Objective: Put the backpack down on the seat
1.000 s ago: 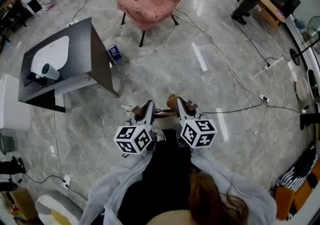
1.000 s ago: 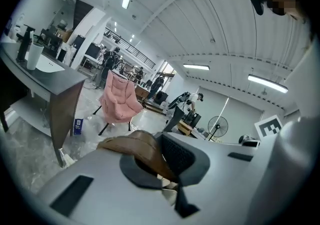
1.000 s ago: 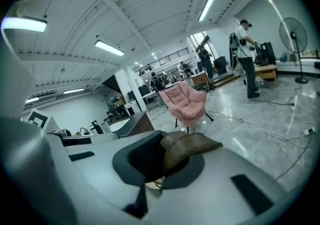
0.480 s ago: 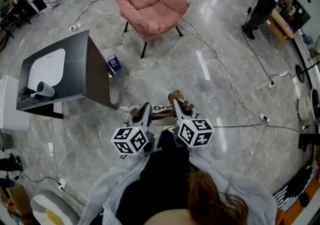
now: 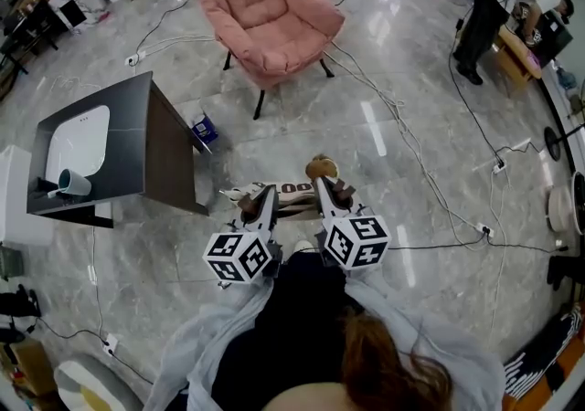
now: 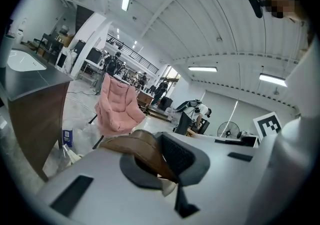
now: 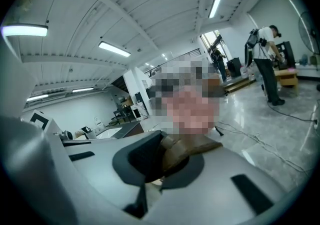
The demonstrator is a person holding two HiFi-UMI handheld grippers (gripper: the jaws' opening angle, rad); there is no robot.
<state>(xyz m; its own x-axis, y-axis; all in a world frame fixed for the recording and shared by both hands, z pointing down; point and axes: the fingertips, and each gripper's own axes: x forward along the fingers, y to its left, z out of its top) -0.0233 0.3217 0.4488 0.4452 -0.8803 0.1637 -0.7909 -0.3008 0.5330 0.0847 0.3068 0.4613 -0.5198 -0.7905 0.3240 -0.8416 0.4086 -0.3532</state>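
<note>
- Backpack [image 5: 291, 188]: pale cream body with dark print and brown trim. It hangs in front of the person above the floor, well apart from the pink chair [image 5: 265, 7].
- Orientation: seen from above, its visible long axis runs crosswise, from gripper to gripper.
- Left gripper [image 5: 260, 200]: jaws pinched tight on a brown strap [image 6: 136, 144].
- Right gripper [image 5: 329, 192]: jaws likewise clamped on a brown strap.

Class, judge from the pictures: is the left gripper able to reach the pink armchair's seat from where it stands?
Probably not yet. The left gripper, shut on a brown strap, hangs well short of the pink armchair; only floor and a few cables lie between.
</note>
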